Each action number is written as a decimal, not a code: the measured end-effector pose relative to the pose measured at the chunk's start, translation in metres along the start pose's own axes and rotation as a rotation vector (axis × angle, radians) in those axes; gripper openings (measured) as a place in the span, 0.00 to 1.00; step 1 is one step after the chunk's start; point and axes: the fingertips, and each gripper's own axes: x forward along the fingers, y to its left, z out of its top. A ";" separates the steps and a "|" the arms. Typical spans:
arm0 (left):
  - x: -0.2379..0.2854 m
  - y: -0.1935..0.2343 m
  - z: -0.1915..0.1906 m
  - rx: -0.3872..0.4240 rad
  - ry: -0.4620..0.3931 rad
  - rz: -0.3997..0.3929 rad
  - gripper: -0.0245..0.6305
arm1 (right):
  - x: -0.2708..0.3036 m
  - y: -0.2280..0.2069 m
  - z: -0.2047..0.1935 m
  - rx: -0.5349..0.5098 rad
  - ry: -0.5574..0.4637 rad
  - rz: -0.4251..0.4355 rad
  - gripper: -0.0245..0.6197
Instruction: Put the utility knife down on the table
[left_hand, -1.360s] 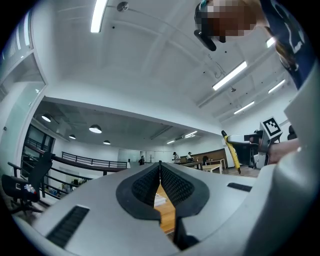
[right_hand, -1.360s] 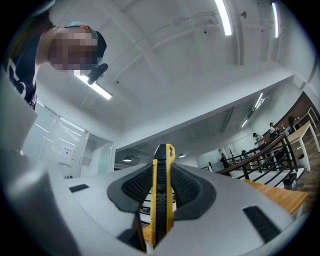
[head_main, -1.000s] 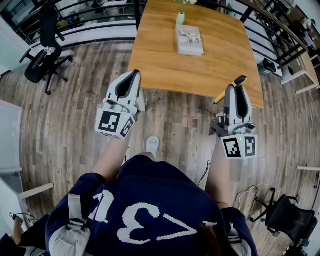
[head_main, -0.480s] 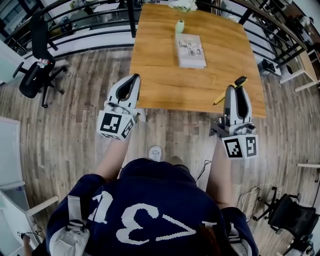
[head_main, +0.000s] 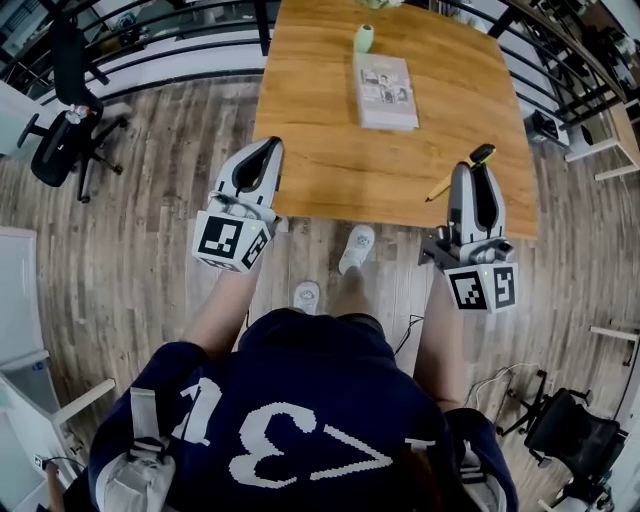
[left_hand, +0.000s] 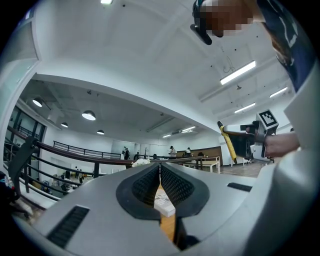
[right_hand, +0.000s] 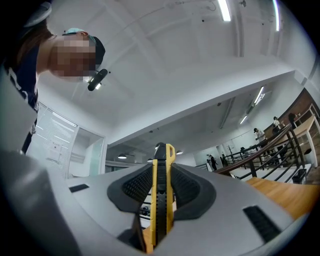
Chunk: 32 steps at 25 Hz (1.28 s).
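My right hand-held gripper is clamped on the utility knife (yellow, with a black ribbed strip down the middle). The knife runs lengthwise between the jaws and sticks out past their tips over the near right edge of the bench. I can't tell whether it touches the wood. My left hand-held gripper has its jaws pressed together on nothing, at the bench's near left corner. A book lies toward the bench's far side.
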 end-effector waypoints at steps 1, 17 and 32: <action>0.005 0.002 0.000 0.003 -0.001 0.007 0.07 | 0.008 -0.004 -0.001 0.004 -0.003 0.011 0.23; 0.149 0.036 0.008 0.062 -0.027 0.170 0.07 | 0.150 -0.124 -0.007 0.053 0.005 0.180 0.23; 0.214 0.038 0.002 0.060 -0.015 0.184 0.07 | 0.197 -0.163 -0.025 0.100 0.038 0.204 0.23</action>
